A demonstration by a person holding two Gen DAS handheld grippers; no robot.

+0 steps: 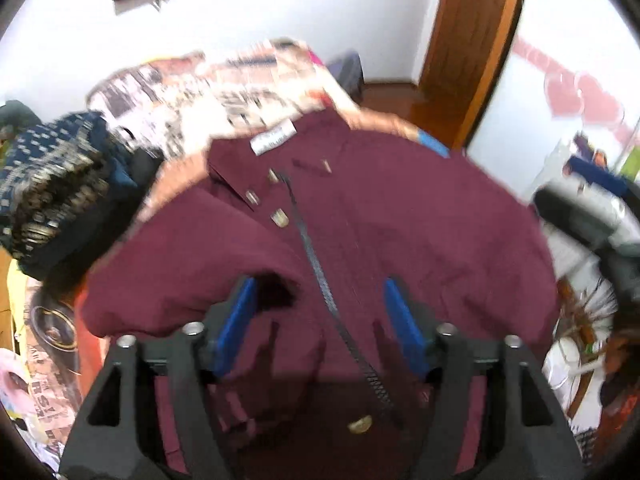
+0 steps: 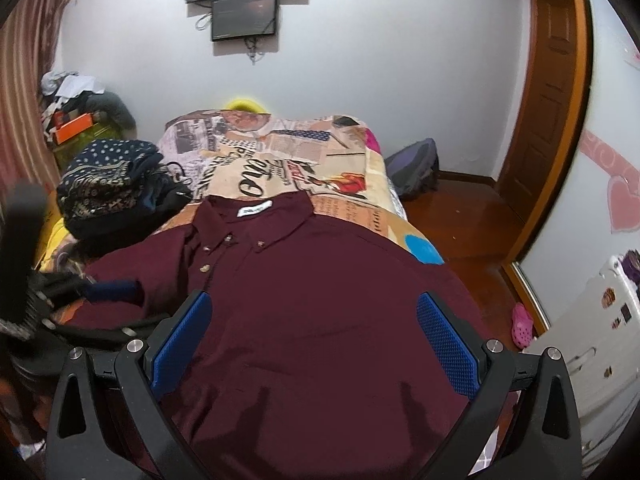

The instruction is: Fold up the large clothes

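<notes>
My left gripper, lower centre of its frame, jaws apart, nothing between; my right gripper, lower centre, jaws wide, empty.

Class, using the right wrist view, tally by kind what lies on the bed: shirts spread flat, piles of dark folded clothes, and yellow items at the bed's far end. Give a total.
Maroon shirt spread flat: 1
Pile of dark folded clothes: 1
Yellow item at the far end: 1
Total: 3

I'm seeing open bedspread lying beyond the maroon shirt collar, where a gripper could pass. A pile of dark patterned clothes is crowding the shirt's left side, and the bed's right edge is dropping to bare floor.
</notes>
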